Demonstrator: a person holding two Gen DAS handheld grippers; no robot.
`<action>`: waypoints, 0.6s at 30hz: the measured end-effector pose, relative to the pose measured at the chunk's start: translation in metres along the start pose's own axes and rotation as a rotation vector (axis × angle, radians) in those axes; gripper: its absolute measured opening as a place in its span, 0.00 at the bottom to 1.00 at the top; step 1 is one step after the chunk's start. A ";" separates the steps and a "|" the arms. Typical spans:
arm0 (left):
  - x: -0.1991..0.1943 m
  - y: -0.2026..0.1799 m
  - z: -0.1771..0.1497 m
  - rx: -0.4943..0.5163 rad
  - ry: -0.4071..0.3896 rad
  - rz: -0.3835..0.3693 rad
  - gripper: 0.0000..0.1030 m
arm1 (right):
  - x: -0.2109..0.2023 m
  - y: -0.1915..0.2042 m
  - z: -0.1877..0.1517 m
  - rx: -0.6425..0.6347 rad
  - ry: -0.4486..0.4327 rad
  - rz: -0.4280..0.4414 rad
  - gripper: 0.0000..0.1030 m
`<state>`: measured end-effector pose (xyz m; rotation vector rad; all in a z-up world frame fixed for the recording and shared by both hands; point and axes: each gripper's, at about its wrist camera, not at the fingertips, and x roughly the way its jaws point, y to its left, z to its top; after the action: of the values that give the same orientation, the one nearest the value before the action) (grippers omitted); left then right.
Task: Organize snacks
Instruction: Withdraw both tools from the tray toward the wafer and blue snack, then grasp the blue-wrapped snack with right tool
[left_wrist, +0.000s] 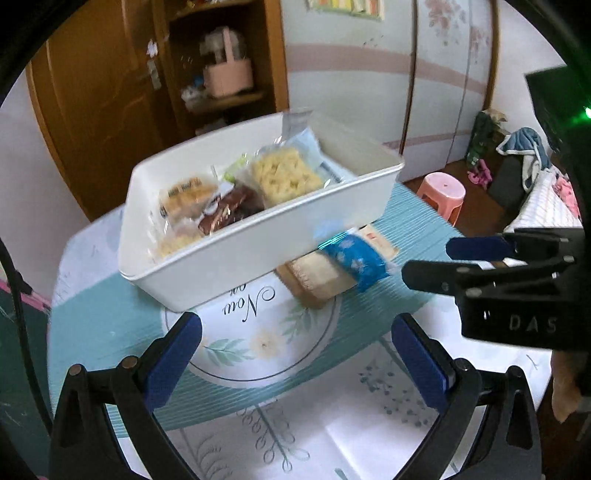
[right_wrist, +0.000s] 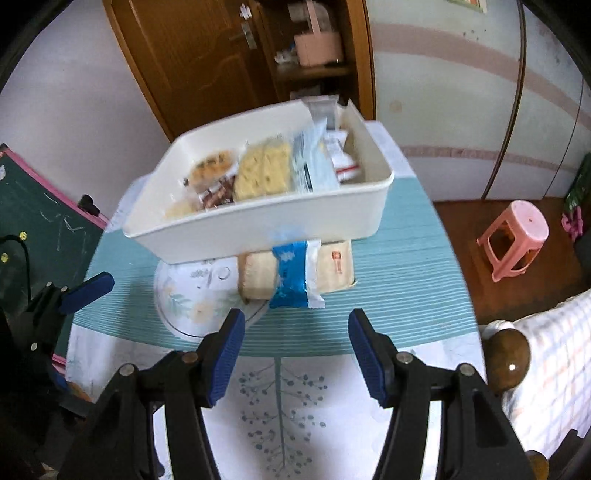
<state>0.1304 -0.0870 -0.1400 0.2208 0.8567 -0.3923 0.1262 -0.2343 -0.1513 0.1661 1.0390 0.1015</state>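
Right tool (right_wrist: 295, 350) agape; pink stool (right_wrist: 513, 240) unobstructed in right view only.

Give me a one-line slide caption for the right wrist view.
Open right gripper faces a blue-wrapped snack lying beside a white bin of packaged snacks.

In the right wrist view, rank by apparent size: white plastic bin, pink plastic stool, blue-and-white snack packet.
1. White plastic bin, clearly largest.
2. Pink plastic stool and blue-and-white snack packet look alike; the packet lies nearer, so unranked.
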 end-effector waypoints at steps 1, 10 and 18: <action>0.009 0.004 0.000 -0.016 0.013 0.005 0.99 | 0.008 -0.001 0.001 0.002 0.009 0.000 0.57; 0.054 0.026 0.001 -0.094 0.072 0.045 0.99 | 0.060 0.002 0.022 0.018 0.054 0.006 0.57; 0.071 0.025 0.002 -0.081 0.104 0.037 0.99 | 0.078 0.005 0.027 -0.022 0.048 -0.031 0.41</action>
<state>0.1840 -0.0827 -0.1925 0.1829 0.9671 -0.3129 0.1884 -0.2197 -0.2030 0.1278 1.0877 0.0897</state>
